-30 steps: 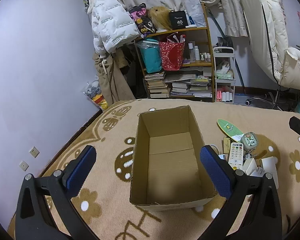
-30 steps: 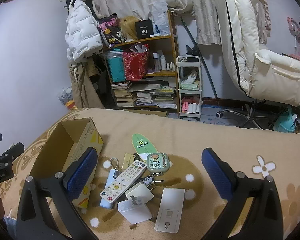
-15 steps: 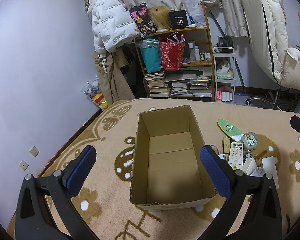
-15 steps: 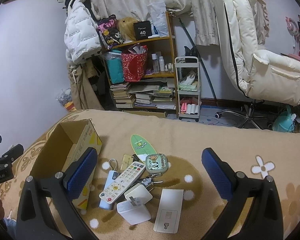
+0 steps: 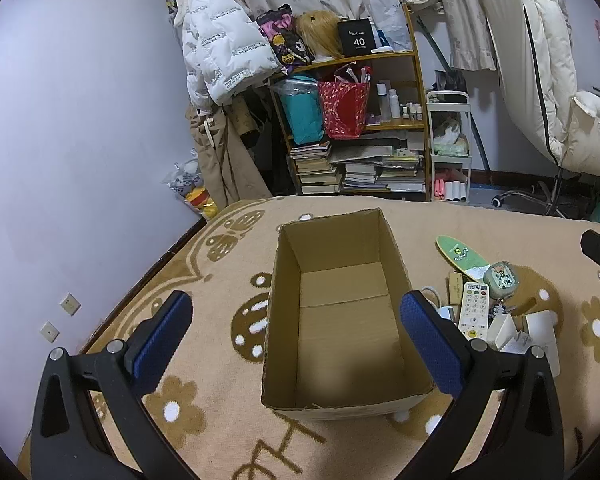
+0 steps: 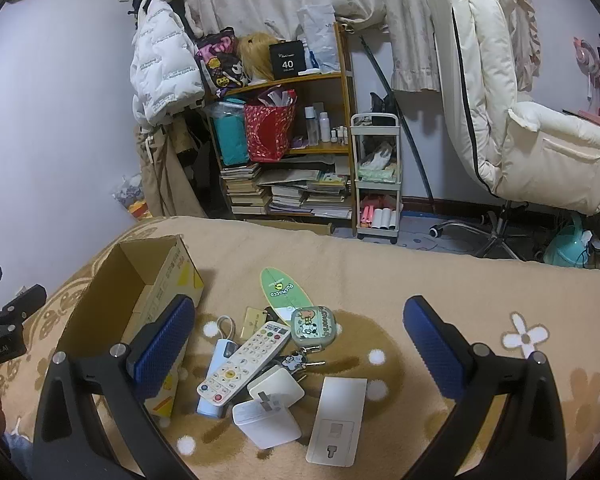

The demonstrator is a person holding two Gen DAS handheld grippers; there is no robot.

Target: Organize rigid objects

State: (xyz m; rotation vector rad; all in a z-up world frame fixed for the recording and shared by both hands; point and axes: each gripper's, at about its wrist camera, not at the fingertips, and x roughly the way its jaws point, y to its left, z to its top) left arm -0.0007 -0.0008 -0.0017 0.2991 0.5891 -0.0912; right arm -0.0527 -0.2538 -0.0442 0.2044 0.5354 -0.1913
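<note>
Brown open cardboard box (image 5: pixel 340 320) on tan flower-patterned carpet (image 6: pixel 480 292), nothing inside. Just right of it, a heap: white button remote (image 6: pixel 244 364), green oval board (image 6: pixel 284 292), green cartoon tin (image 6: pixel 313 326), white plastic adapters (image 6: pixel 266 424). Left gripper (image 5: pixel 296 340) over box, right gripper (image 6: pixel 300 344) over heap, both jaws wide apart, holding nothing.

matt brown cardboard box (image 5: pixel 340 320), fuzzy tan cloth blanket (image 6: pixel 420 280), glossy white plastic remote (image 6: pixel 246 362), textured blue gripper pads (image 6: pixel 162 350)
</note>
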